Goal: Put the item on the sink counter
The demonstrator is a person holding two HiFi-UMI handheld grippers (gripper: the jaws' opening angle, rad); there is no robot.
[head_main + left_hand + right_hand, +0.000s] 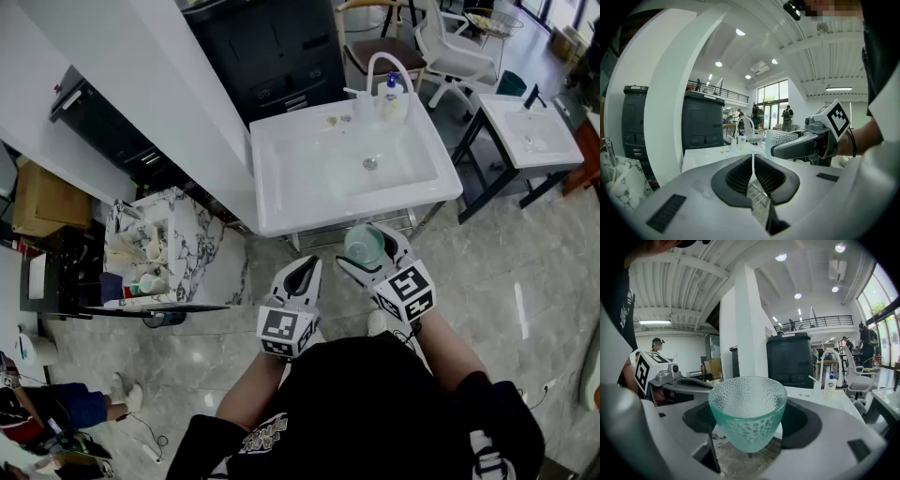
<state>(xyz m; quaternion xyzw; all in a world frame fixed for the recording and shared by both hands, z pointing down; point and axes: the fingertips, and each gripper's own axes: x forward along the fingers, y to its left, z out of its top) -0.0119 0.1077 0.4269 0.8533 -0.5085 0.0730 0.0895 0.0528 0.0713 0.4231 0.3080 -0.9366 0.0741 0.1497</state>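
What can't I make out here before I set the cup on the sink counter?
- Where the right tool presses the cup: right gripper view, hidden behind the cup's own wall; head view, covered by the tool.
- Specks on the sink counter: head view, too small to name.
- Soap bottle label: too small in every view.
- Sink counter's near edge: right gripper view, behind the cup.

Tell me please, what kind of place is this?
Probably an open showroom or lab hall, not a home bathroom: a freestanding sink with a second sink nearby, office chairs behind, and a railed gallery under a high ceiling.
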